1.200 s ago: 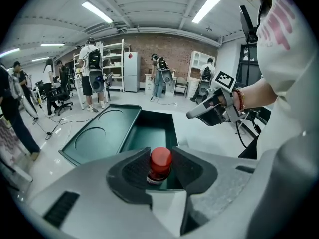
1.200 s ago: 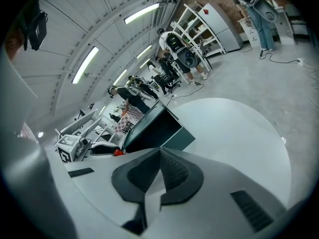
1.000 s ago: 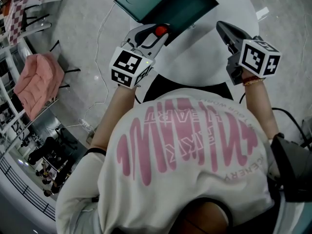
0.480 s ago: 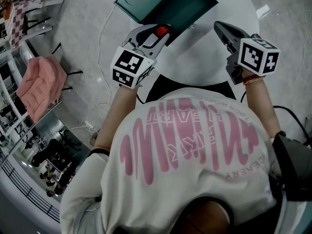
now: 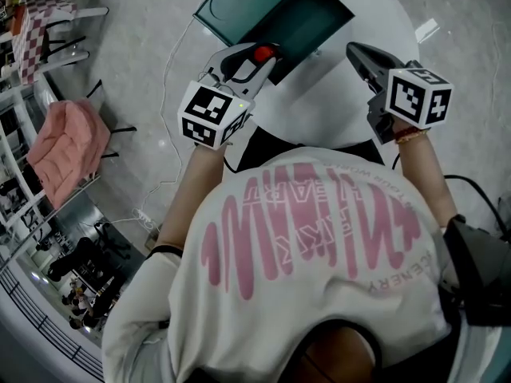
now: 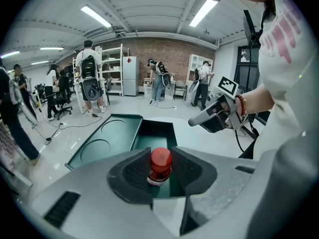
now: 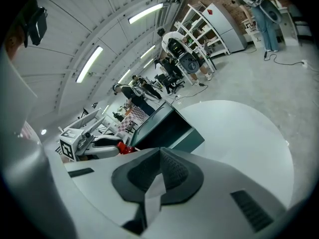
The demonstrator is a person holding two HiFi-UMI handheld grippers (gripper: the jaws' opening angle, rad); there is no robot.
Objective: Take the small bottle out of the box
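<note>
My left gripper (image 5: 259, 57) is shut on a small bottle (image 6: 160, 167) with a red cap (image 5: 263, 53); the bottle stands upright between the dark pads. It hangs above the near edge of the dark green box (image 5: 275, 10), which lies open on the round white table (image 5: 363, 6) with its lid folded out to the left. In the left gripper view the box (image 6: 122, 136) lies just beyond the jaws. My right gripper (image 5: 361, 56) is shut with nothing in it, over the table to the right of the box (image 7: 167, 128).
The white table (image 7: 239, 138) curves away to the right. A chair with a pink cloth (image 5: 68, 146) stands on the floor at the left. Cables (image 5: 172, 46) run across the floor. Several people and shelves (image 6: 114, 73) fill the room's far side.
Both grippers have shifted slightly up the head view, toward the box. The left one still holds the bottle; the right stays shut.
</note>
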